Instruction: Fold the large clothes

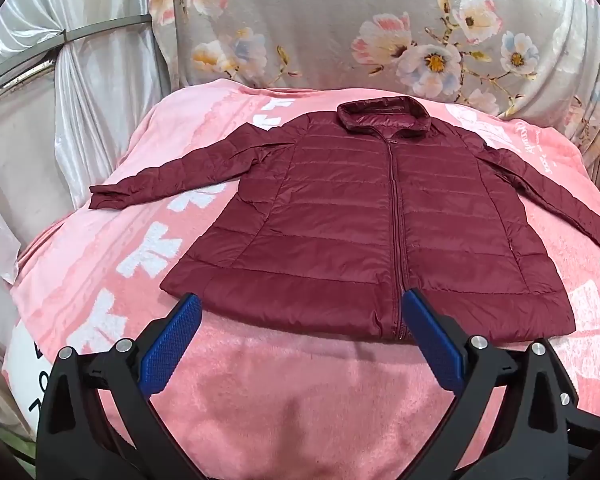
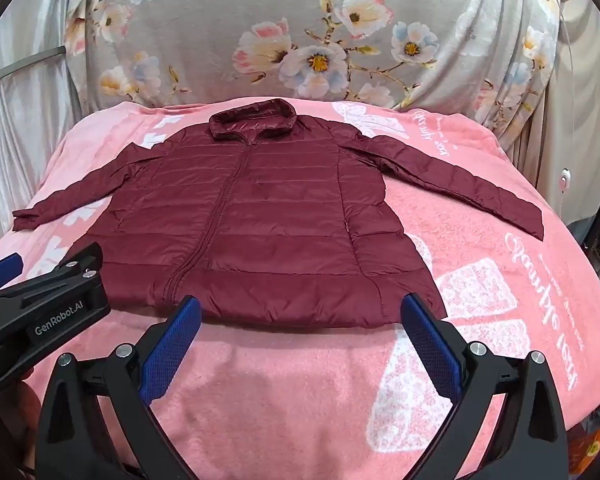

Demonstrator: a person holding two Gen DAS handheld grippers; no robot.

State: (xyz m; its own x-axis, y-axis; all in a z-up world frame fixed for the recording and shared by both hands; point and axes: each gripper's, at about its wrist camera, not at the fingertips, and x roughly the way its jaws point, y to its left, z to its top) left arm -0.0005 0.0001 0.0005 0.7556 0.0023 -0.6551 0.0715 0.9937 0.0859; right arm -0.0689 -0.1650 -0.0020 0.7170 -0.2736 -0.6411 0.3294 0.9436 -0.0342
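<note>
We hold both grippers low over the pink blanket [image 1: 260, 380], just short of the puffer jacket's [image 1: 360, 216] hem, fingers pointing toward its collar [image 1: 382, 118]

Left gripper [image 1: 300, 320]: jaws spread wide, nothing between them. Its blue pads [image 1: 172, 344] hover at the hem, one near the jacket's left corner, the other by the zipper [image 1: 392, 216] end. Whether the tips touch the fabric we can't tell

Right gripper [image 2: 300, 320]: also wide apart and empty, pads [image 2: 430, 344] straddling the right half of the hem. From the right wrist view the left gripper's black body [image 2: 40, 312] sits just left of the jacket hem, "GenRobot.AI" printed on it

Maroon quilted jacket lies flat, front up, zipped, in the middle of the blanket. Left sleeve [image 1: 160, 180] angles out away from the body, cuff near the blanket edge. Right sleeve [image 2: 460, 184] spreads out the other way, cuff flat on the blanket's white print [image 2: 540, 300]

Beyond the collar: grey floral sheet [image 2: 300, 40] draped upright. Left of the jacket, past the blanket edge: white satin curtain [image 1: 80, 80] with a tie band. Nothing lies between the grippers and the hem
</note>
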